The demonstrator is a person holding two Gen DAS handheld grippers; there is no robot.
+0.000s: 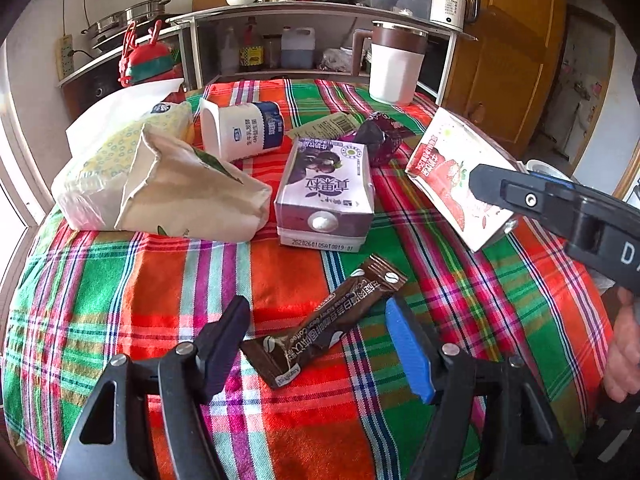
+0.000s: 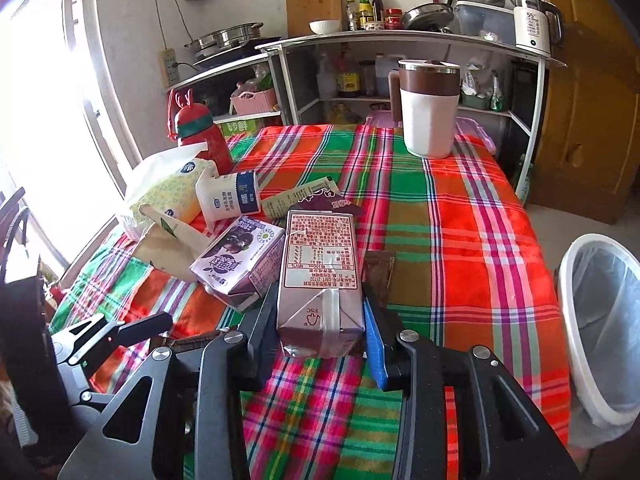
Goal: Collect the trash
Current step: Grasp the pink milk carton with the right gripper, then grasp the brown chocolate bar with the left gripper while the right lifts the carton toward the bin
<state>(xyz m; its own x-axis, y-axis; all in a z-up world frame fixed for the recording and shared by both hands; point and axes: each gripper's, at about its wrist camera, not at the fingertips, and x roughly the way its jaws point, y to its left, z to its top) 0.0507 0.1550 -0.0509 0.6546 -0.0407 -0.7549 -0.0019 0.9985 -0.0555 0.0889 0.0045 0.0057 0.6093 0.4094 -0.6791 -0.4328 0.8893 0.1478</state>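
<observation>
At far left on the plaid-covered worktop [image 1: 120, 280], a tissue pack [image 1: 116, 152] and a crumpled paper bag [image 1: 192, 196] lie against each other near the window, with a tipped yogurt cup [image 1: 240, 130] just behind them. Toward the middle, a purple milk carton [image 1: 326, 192] lies on its side, a dark crumpled wrapper [image 1: 382, 136] beyond it, and a brown coffee sachet [image 1: 324, 320] stretches diagonally between the wide-open fingers of the left tool [image 1: 320, 344], which grips nothing and hovers just over the sachet. Further right, the right tool [image 2: 316, 320] is closed on a strawberry drink carton [image 2: 320, 280], held clear of the cloth; in the left wrist view the same carton appears tilted in the air at the worktop's right side. A white-and-brown jug [image 2: 430, 108] stands at the far end of the worktop and does not look like rubbish. At far right, beside the worktop's edge, a white bin [image 2: 576, 320] with a clear liner stands on the floor; as far as its visible part shows, nothing lies in it yet. The collecting appears to be at an early stage: one carton is in hand and not yet dropped, while the sachet, purple carton, dark wrapper, yogurt cup and probably the paper bag remain to be gathered.
</observation>
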